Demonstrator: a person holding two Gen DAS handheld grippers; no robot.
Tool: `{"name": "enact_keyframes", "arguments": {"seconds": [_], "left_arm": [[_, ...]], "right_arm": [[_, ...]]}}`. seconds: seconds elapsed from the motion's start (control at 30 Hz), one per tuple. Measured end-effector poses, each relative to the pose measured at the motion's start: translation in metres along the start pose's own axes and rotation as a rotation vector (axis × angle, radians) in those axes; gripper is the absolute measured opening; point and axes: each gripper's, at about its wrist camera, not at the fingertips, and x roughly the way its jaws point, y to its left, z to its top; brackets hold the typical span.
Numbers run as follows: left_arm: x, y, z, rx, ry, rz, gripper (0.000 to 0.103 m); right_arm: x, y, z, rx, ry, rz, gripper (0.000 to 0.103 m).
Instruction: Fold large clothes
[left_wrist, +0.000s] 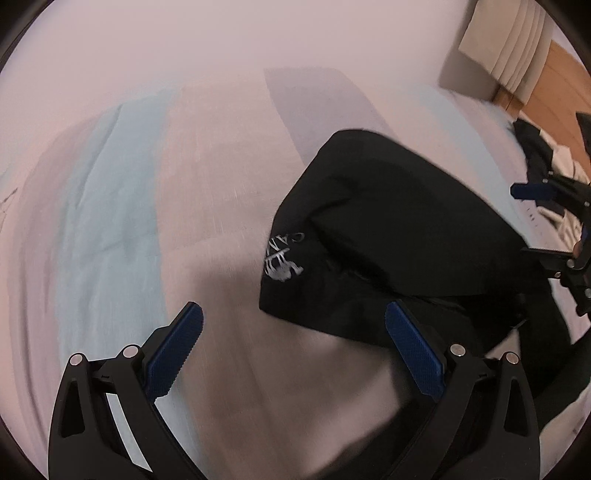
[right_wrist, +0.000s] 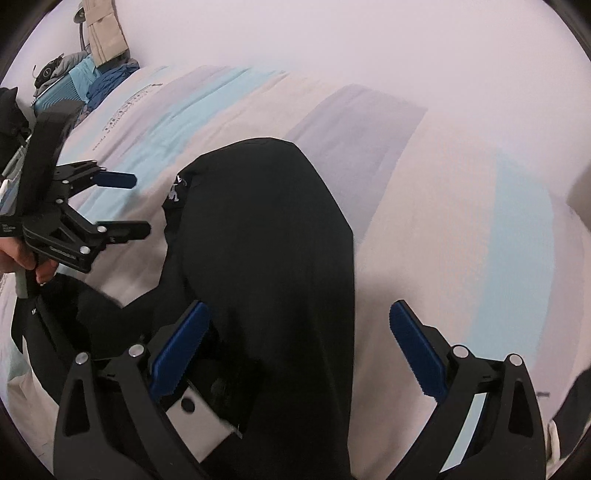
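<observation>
Your left tongs (left_wrist: 293, 325) and right tongs (right_wrist: 297, 321) both gape wide and hold nothing, poised above the black garment (right_wrist: 266, 236) that lies partly folded on the bed's pastel striped cover (right_wrist: 461, 192), its white logo (left_wrist: 282, 258) facing up.

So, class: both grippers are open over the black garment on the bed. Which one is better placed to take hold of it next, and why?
Probably the right gripper: the black garment lies between its open fingers. The left gripper mostly frames bare bedspread, with fabric only at one finger.
</observation>
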Motion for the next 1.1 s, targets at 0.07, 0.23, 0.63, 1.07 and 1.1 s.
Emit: {"name": "enact_keyframes", "arguments": {"seconds": [0.07, 0.23, 0.63, 1.07, 1.1], "left_arm": [[0.009, 0.003, 0.002, -0.011, 0.018, -0.011, 0.097], [0.022, 0.006, 0.006, -0.031, 0.007, -0.022, 0.097], [0.040, 0.012, 0.011, -0.073, 0.011, -0.059, 0.067], [0.032, 0.006, 0.016, -0.090, -0.012, -0.090, 0.009], [0.027, 0.003, 0.016, -0.089, -0.025, -0.087, 0.008]], "right_arm": [[0.009, -0.001, 0.003, -0.004, 0.006, 0.002, 0.094], [0.025, -0.002, 0.011, 0.019, 0.005, 0.022, 0.090], [0.045, 0.011, 0.030, 0.044, 0.008, 0.093, 0.059], [0.042, 0.002, 0.029, 0.104, 0.029, 0.090, 0.005], [0.039, 0.000, 0.027, 0.110, 0.025, 0.085, 0.004]]}}
